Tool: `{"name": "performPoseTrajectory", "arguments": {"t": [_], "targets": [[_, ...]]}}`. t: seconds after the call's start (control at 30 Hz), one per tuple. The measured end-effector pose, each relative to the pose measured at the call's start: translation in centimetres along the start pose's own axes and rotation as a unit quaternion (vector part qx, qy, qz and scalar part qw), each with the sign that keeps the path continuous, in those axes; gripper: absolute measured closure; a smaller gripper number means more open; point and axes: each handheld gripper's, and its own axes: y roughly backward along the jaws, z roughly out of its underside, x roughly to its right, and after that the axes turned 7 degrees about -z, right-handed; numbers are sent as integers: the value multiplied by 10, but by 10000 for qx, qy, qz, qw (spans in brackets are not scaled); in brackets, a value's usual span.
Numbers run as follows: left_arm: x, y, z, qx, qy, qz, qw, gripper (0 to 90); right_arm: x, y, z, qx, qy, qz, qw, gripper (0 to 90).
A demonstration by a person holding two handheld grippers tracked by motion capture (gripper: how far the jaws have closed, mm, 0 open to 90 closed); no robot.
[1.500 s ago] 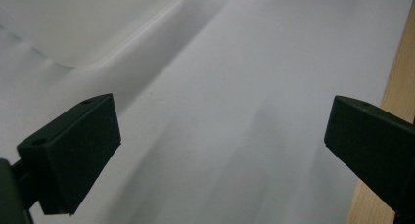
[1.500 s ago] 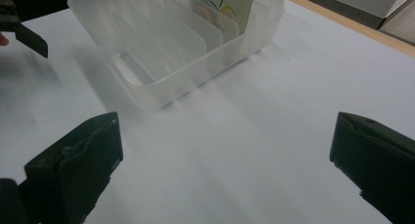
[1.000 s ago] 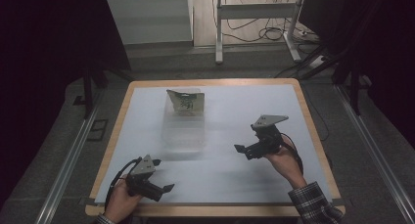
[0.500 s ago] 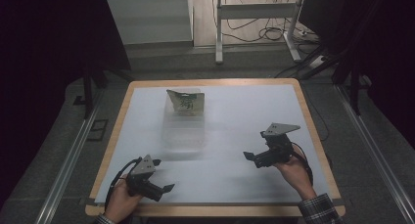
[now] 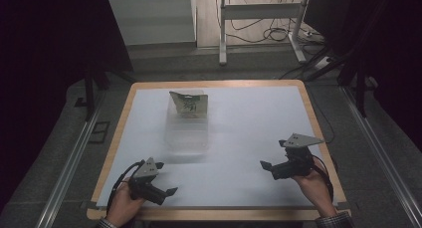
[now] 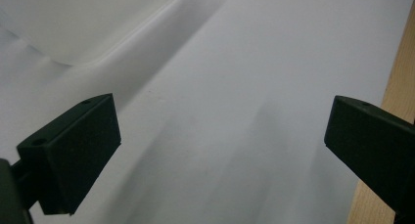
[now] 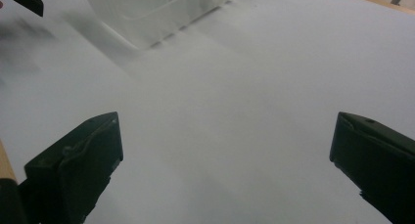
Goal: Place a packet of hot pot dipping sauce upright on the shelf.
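The print on the green packet (image 5: 189, 106) is too small to read.

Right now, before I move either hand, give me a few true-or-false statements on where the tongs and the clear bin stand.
1. Both tongs are open and hold nothing. True: the left tongs and the right tongs each show jaws spread wide over bare white table cover.
2. The packet lies flat at the table's near edge. False: it stands at the far end of the clear plastic bin.
3. The right tongs grip the bin's rim. False: they hover apart from it, toward the table's right edge.
4. The left tongs sit near the near-left corner of the table. True.
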Motion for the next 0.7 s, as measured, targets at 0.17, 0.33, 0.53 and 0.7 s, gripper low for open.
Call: {"name": "performPoseTrajectory", "arguments": {"t": [0.17, 0.33, 0.53, 0.7], "targets": [[0, 0, 0, -5, -2, 0, 10000, 2, 0, 11, 8, 23, -76, 121, 9999, 0], [1, -1, 0, -17, 0, 6, 10000, 2, 1, 21, 18, 2, -120, 271, 9996, 0], [1, -1, 0, -24, -4, 4, 10000, 2, 1, 31, 31, -67, -79, 531, 9985, 0], [1, -1, 0, -47, -18, 6, 10000, 2, 1, 41, 44, -74, -144, 669, 9976, 0]]}}
